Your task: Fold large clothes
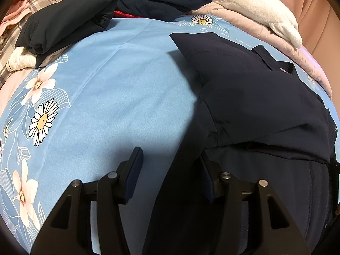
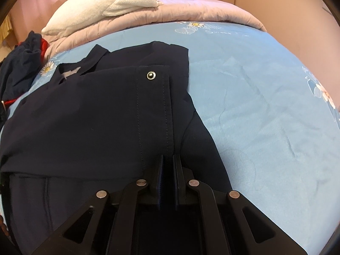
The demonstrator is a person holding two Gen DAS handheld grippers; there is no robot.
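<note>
A navy jacket [image 1: 255, 89] lies partly folded on the light blue flowered bed sheet [image 1: 116, 85]. In the right wrist view the jacket [image 2: 95, 110] fills the left half, and its stitched front edge carries a metal snap [image 2: 151, 75]. That stitched edge runs down into my right gripper [image 2: 169, 161], which is shut on it. My left gripper [image 1: 171, 165] stands open at the jacket's near left edge. Its left finger [image 1: 136, 165] is over bare sheet and its right finger [image 1: 206, 170] is against the dark cloth, with no pinch to be seen.
A heap of dark clothes [image 1: 74, 21] with a bit of red lies at the far left of the bed. A white fleece blanket [image 2: 106, 4] sits on a pink quilt [image 2: 191, 10] along the far edge. Blue sheet [image 2: 265, 85] stretches right of the jacket.
</note>
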